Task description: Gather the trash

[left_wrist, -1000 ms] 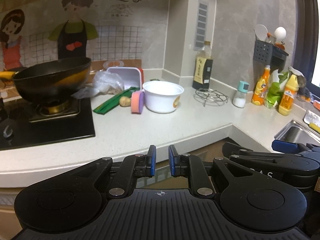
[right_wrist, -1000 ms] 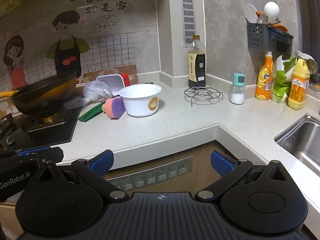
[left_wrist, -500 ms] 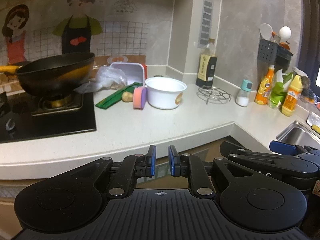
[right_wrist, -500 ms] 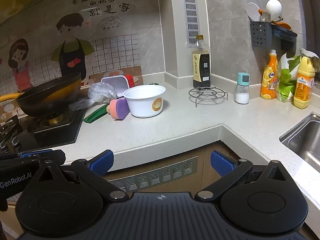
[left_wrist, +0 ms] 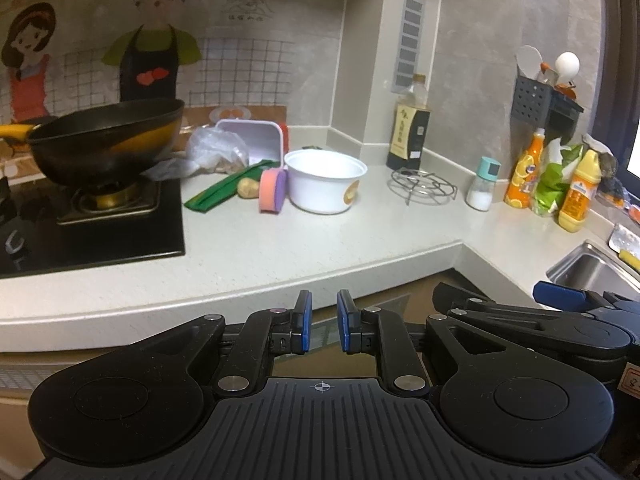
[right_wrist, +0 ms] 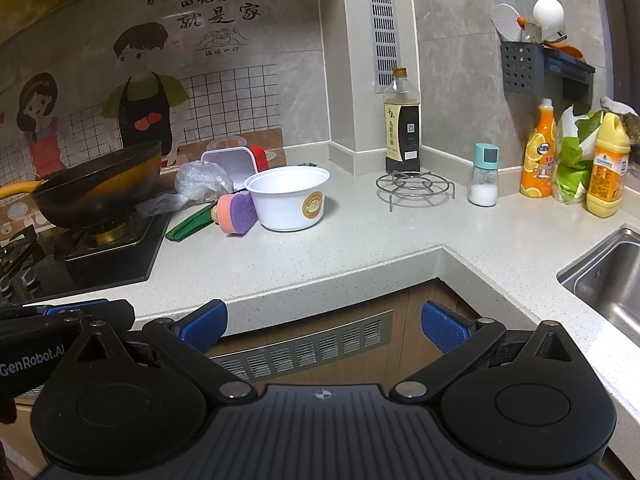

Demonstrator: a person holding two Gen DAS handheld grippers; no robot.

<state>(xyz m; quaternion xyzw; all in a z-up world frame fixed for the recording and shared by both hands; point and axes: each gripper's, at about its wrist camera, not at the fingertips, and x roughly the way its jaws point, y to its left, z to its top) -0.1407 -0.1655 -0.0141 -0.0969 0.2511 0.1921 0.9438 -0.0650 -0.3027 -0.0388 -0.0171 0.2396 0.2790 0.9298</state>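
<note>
- Wok [left_wrist: 104,140] sits on the stove burner; its inside is hidden.
- White bowl [right_wrist: 289,200] on the counter [right_wrist: 360,248] beside a sponge [right_wrist: 238,212]; contents hidden.
- Crumpled plastic bag [right_wrist: 202,178] and green wrapper [right_wrist: 188,224] lie behind it.
- Left gripper [left_wrist: 322,326]: nearly together, empty.
- Right gripper [right_wrist: 324,324]: wide apart, empty.

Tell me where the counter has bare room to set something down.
Bare: the front strip between the stove and the sink, before the white bowl and wire rack. Crowded: behind the bowl, with sponge, plastic bag and tub; also the bottles beside the sink.
</note>
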